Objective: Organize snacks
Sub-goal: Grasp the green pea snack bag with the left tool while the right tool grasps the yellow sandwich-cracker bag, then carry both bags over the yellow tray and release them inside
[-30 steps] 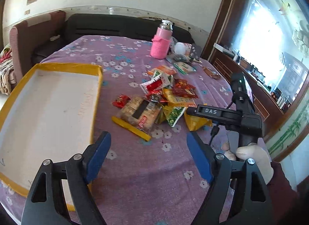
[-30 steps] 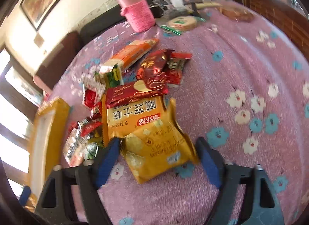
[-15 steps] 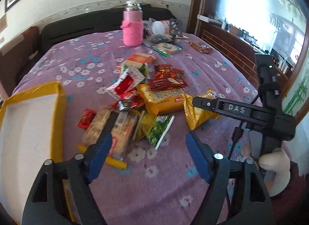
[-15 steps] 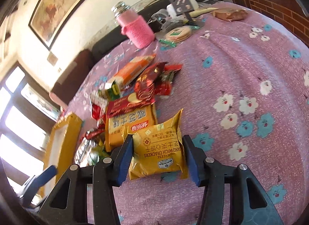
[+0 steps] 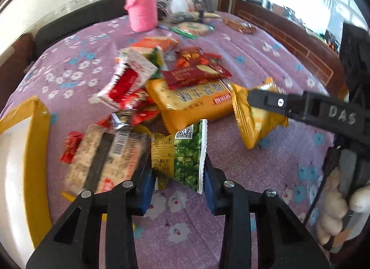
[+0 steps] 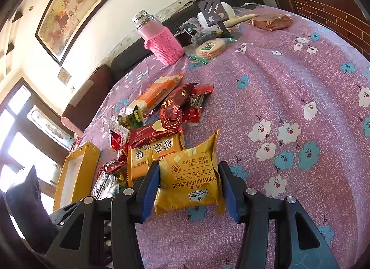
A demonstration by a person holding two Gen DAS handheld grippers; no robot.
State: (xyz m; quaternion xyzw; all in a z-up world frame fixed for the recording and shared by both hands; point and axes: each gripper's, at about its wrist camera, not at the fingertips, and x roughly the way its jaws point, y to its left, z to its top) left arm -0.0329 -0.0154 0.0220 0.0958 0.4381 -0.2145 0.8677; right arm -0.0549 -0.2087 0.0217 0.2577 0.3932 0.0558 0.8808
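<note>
Cheese sandwich crackers [image 6: 188, 180] are being pinched by the right claw [image 6: 189, 188], held level above the bench [image 6: 300, 72]; peas packet [image 5: 182, 153] is being pinched by the lowered left claw [image 5: 178, 183].

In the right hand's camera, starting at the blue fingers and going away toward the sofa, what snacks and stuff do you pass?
Cheese sandwich crackers pack → orange cracker pack → dark red wrapper → long orange pack → pink bottle.

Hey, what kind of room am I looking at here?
Probably a home living or dining room: a floral tablecloth strewn with snack packets, a dark sofa behind the table, and a framed painting on the wall.
</note>
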